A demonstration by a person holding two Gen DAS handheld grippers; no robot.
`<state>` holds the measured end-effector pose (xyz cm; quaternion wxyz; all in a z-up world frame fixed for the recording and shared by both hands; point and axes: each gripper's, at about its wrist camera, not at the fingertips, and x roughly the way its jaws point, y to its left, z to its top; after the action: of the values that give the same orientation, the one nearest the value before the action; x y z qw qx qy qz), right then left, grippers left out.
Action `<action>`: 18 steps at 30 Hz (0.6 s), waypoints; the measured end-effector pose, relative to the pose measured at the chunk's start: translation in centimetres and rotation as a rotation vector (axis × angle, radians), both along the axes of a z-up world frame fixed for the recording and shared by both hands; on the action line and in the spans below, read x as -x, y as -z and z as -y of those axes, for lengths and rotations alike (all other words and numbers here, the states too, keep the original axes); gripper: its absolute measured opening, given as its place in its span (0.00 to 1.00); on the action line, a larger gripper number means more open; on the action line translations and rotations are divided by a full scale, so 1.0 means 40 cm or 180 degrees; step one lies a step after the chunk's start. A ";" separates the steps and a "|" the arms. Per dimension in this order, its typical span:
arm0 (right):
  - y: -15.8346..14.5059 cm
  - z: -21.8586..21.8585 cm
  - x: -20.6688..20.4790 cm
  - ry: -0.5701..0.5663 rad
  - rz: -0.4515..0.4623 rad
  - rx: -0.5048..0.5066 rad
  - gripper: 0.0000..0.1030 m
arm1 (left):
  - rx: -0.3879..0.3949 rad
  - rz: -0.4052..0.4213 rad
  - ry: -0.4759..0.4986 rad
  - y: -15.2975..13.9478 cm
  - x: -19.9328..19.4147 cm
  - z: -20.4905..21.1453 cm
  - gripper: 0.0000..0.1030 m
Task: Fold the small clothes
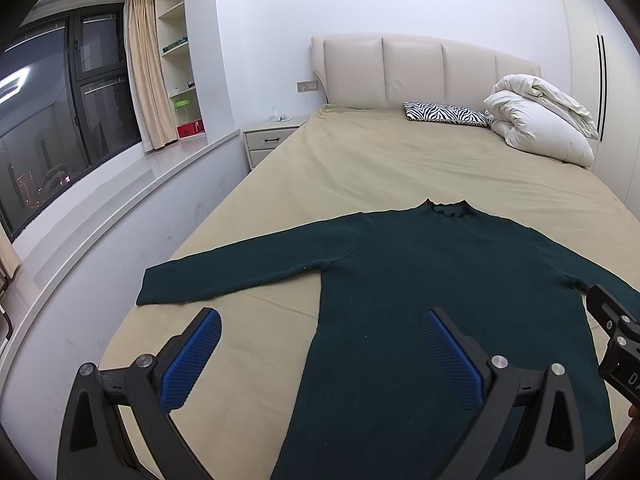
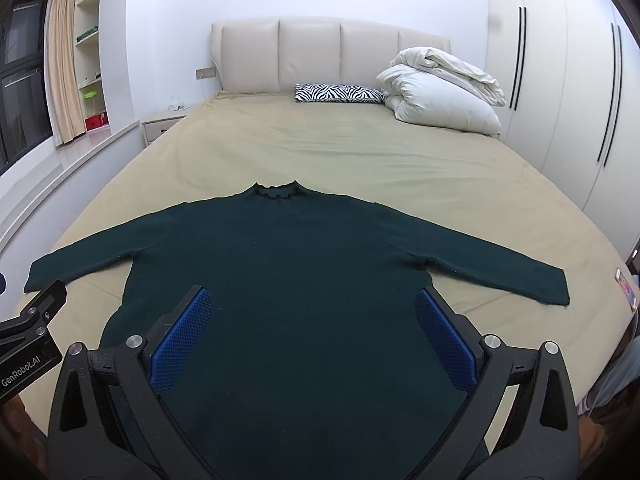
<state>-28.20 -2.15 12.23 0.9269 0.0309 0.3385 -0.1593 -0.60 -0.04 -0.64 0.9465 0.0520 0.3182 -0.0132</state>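
A dark green long-sleeved sweater [image 1: 420, 288] lies flat on the beige bed [image 1: 360, 160], collar toward the headboard, both sleeves spread out. It also shows in the right wrist view [image 2: 288, 264]. My left gripper [image 1: 320, 332] is open and empty, above the sweater's left side near the hem. My right gripper [image 2: 314, 312] is open and empty, above the sweater's lower body. The right gripper's body shows at the right edge of the left wrist view [image 1: 616, 344].
A zebra-print pillow [image 2: 338, 93] and a folded white duvet [image 2: 440, 88] lie by the padded headboard [image 2: 320, 52]. A nightstand [image 1: 268, 142] and window ledge [image 1: 132, 184] stand left of the bed. Wardrobe doors [image 2: 568, 80] are on the right. A phone [image 2: 626, 286] lies at the bed's right edge.
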 end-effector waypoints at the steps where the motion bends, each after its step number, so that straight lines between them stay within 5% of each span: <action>1: 0.000 0.000 0.000 -0.0002 0.0002 0.0001 1.00 | -0.0003 0.0000 -0.0001 0.000 0.001 0.000 1.00; 18: 0.002 -0.002 0.000 0.0002 0.0005 -0.0013 1.00 | 0.0003 -0.0002 0.0000 0.001 0.000 0.000 1.00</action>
<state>-28.19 -2.06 12.14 0.9270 0.0329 0.3380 -0.1589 -0.61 -0.04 -0.66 0.9464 0.0515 0.3184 -0.0134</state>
